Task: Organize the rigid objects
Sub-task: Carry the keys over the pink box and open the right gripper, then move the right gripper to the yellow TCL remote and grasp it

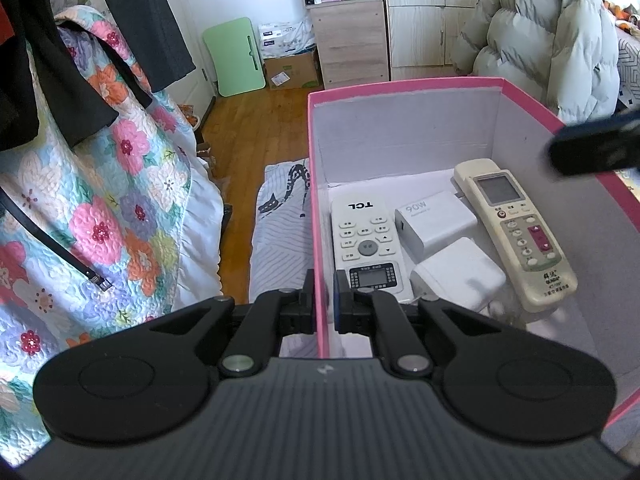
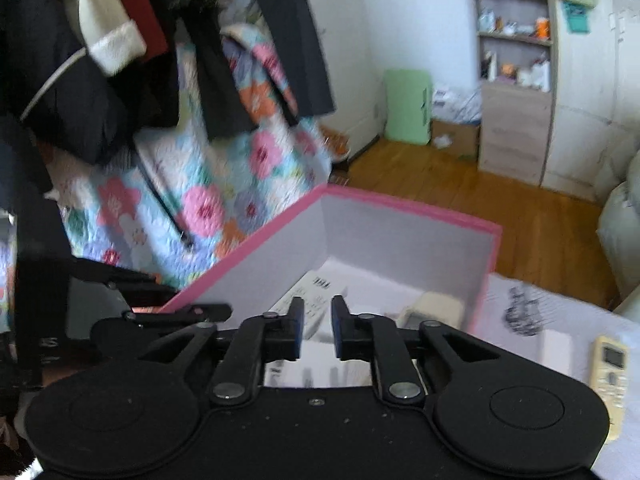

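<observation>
In the pink box (image 1: 404, 92), two remotes and two chargers sit; your left tool (image 1: 323, 300) pinches its wall, your right tool (image 2: 316, 330) hangs slightly parted and empty, and one remote (image 2: 609, 376) waits on the bed.

Left gripper (image 1: 323, 300) clamped, right gripper (image 2: 317, 330) parted

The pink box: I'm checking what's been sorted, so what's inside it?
Inside the pink box: a TCL remote, a yellowed remote, a 90W charger and a white adapter. The near corner is hidden by the left gripper.
</observation>
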Demonstrator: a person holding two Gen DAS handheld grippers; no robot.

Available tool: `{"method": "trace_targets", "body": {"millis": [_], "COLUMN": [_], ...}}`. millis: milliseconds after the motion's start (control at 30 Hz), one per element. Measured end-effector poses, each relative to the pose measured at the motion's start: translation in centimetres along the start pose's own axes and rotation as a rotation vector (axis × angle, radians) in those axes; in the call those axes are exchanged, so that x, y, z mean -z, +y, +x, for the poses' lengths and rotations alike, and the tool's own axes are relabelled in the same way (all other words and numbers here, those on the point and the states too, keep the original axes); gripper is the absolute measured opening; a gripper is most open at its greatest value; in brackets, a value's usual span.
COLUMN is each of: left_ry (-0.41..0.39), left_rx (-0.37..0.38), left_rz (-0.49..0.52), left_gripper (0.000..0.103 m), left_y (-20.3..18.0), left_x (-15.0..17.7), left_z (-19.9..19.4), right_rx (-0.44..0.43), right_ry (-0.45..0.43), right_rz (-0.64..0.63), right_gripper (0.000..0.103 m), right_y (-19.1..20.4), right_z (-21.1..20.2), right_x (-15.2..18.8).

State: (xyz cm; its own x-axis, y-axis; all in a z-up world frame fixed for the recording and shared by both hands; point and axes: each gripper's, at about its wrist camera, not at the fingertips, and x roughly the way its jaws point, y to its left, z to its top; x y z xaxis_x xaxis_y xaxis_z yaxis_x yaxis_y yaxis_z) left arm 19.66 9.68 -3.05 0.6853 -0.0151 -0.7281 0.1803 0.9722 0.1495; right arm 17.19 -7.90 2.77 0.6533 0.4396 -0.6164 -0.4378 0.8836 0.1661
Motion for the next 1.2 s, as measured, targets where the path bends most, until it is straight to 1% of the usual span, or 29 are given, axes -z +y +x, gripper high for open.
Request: {"method": "trace_targets", "body": {"millis": [33, 100, 167, 233, 400, 500, 600, 700, 867, 933, 967, 1033, 1133, 1200], "left_ry": [0.0, 0.0, 0.001, 0.002, 0.004, 0.009, 0.013, 0.013, 0.011, 0.011, 0.012, 0.013, 0.016, 0.052], "left_rx": [0.0, -0.002, -0.005, -0.01, -0.023, -0.039, -0.06, -0.06, -0.059, -0.066, -0.065, -0.065, -0.066, -0.051], "left_rz": [-0.001, 0.002, 0.002, 0.008, 0.028, 0.055, 0.088, 0.087, 0.088, 0.1, 0.094, 0.084, 0.076, 0.045], "left_gripper": [0.006, 0.006, 0.006, 0.006, 0.006, 0.008, 0.009, 0.009, 0.009, 0.009, 0.009, 0.009, 0.009, 0.008], "left_y": [0.0, 0.1, 0.1, 0.2, 0.1, -0.2, -0.7, -0.7, -0.8, -1.0, -0.9, -0.8, -0.7, -0.3], "left_x": [0.0, 0.0, 0.0, 0.0, 0.0, -0.1, -0.1, -0.1, 0.0, 0.0, 0.0, -0.1, -0.1, -0.3], "left_z": [0.0, 0.0, 0.0, 0.0, 0.0, 0.1, 0.1, 0.2, 0.1, 0.1, 0.1, 0.1, 0.1, 0.3], "right_rx": [0.018, 0.069, 0.124, 0.183, 0.325, 0.369, 0.367, 0.355, 0.341, 0.331, 0.315, 0.312, 0.345, 0.34], "right_ry": [-0.018, -0.047, -0.054, -0.049, 0.0, 0.012, 0.026, 0.03, 0.048, 0.058, 0.057, 0.07, 0.118, 0.137], "right_rz": [0.001, 0.012, 0.036, 0.062, 0.127, 0.176, 0.145, 0.118, 0.191, 0.217, 0.224, 0.251, 0.279, 0.314], "right_gripper": [0.027, 0.03, 0.032, 0.039, 0.04, 0.042, 0.048, 0.052, 0.057, 0.068, 0.07, 0.071, 0.071, 0.071], "right_y": [-0.4, -1.7, -3.5, -5.5, -10.7, -12.9, -13.8, -14.6, -17.0, -17.8, -18.1, -19.1, -20.7, -22.0], "right_z": [-1.0, -3.5, -5.8, -7.6, -10.0, -10.8, -10.6, -9.8, -7.2, -6.0, -5.5, -4.3, -1.9, -0.3], "right_x": [0.1, 0.6, 1.4, 2.4, 5.3, 6.5, 7.0, 7.2, 7.2, 6.3, 5.8, 5.3, 5.5, 5.9]}}
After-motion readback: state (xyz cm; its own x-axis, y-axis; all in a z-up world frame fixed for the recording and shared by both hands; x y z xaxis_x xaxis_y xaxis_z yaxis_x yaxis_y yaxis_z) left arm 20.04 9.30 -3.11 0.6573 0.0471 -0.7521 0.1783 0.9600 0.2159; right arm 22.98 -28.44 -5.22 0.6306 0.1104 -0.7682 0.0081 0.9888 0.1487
